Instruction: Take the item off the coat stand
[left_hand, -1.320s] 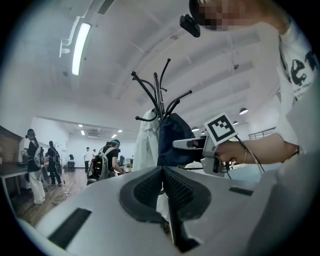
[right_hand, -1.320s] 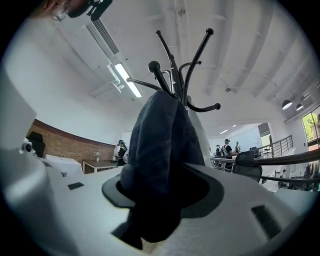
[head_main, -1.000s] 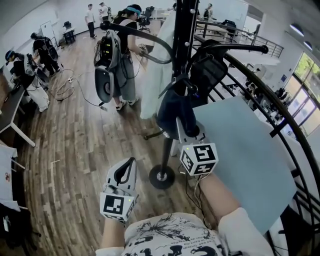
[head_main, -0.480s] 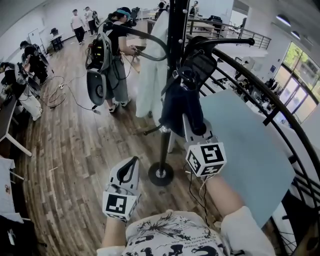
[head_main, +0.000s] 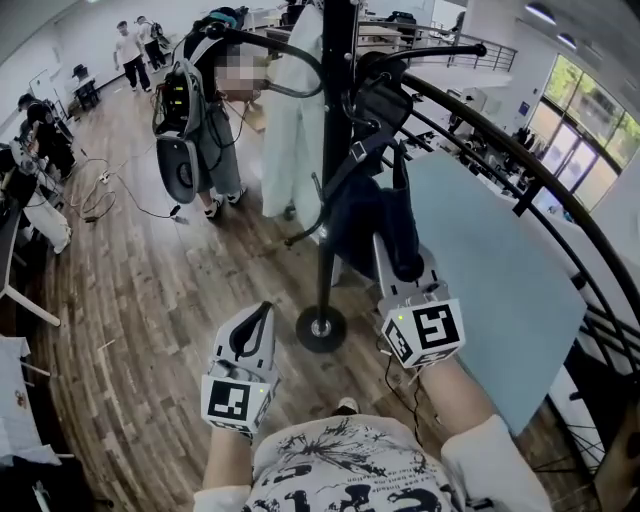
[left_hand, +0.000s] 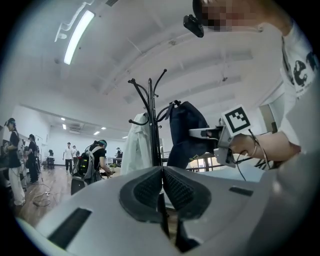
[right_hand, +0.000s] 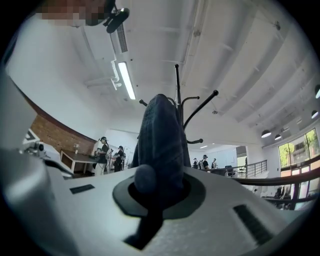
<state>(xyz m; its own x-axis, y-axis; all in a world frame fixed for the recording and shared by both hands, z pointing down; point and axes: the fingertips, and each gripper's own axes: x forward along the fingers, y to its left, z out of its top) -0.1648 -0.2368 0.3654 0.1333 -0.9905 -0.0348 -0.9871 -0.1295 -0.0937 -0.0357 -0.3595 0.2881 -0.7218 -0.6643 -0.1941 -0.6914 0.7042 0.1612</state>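
A black coat stand (head_main: 335, 150) rises from a round base (head_main: 320, 328) on the wooden floor. A dark navy cloth item (head_main: 365, 215) hangs from one of its curved arms, beside a white garment (head_main: 295, 130). My right gripper (head_main: 392, 250) is shut on the navy item's lower part. In the right gripper view the cloth (right_hand: 160, 145) fills the gap between the jaws of that gripper (right_hand: 159, 189). My left gripper (head_main: 260, 318) hangs lower left of the stand, shut and empty. Its pads (left_hand: 150, 189) meet, and the navy item (left_hand: 184, 131) shows ahead.
A person with a large backpack (head_main: 185, 110) stands beyond the stand, and more people are at the far left (head_main: 40, 140). A curved black railing (head_main: 520, 190) and a pale blue panel (head_main: 490, 290) lie to the right. Cables (head_main: 100, 190) trail on the floor.
My right gripper has drawn back toward me and a little right, with the navy cloth's lower part coming along. The left gripper has barely moved.
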